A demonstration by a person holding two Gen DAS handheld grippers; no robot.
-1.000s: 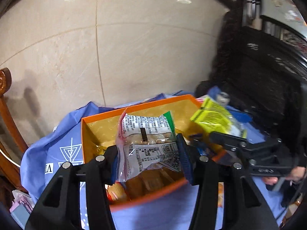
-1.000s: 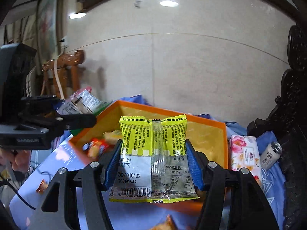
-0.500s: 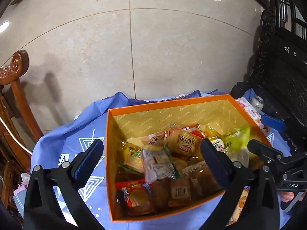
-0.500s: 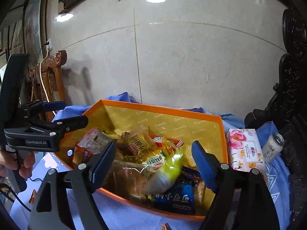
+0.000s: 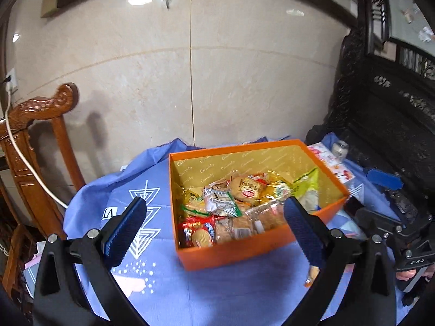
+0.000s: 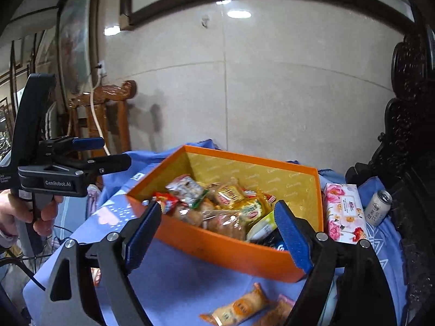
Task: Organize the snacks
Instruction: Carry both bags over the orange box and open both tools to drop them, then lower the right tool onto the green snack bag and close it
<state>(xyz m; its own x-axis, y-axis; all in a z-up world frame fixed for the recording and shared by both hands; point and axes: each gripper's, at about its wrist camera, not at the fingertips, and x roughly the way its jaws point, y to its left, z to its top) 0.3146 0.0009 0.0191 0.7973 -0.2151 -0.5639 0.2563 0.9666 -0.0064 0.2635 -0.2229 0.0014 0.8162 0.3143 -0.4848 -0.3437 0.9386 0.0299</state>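
Both packets we held a second ago now lie in the orange box [image 5: 252, 250], and we have drawn both grippers back from it. That box sits near the middle of the blue cloth [image 5: 206, 293], heaped with wrapped snacks [image 5: 239, 206]; the yellow-green packet [image 6: 261, 226] leans against its right wall. Two more biscuit packets [image 6: 239, 308] lie loose on the cloth at its near edge, just in front of the box and under our right gripper [image 6: 218, 237].

Our left gripper [image 5: 214, 231] hangs over the near left part of the cloth, jaws spread wide with nothing between them. Our right gripper is likewise wide apart and empty, aimed at the box's near right corner. Our left hand [image 6: 16, 212] grips its handle at the cloth's left edge.

We judge the risk to be this: the pile stands close to the rim, so another packet dropped on top could slide out, and a low reach for the loose packets could knock the near wall and shift the box. The thin wrappers may also slip or crush if we pinch them at a corner.

Beyond the box's right wall lie a flowered tissue pack [image 6: 344, 213] and a small can [image 6: 379, 207]; a wooden chair [image 5: 35, 146] stands off the cloth's left edge.
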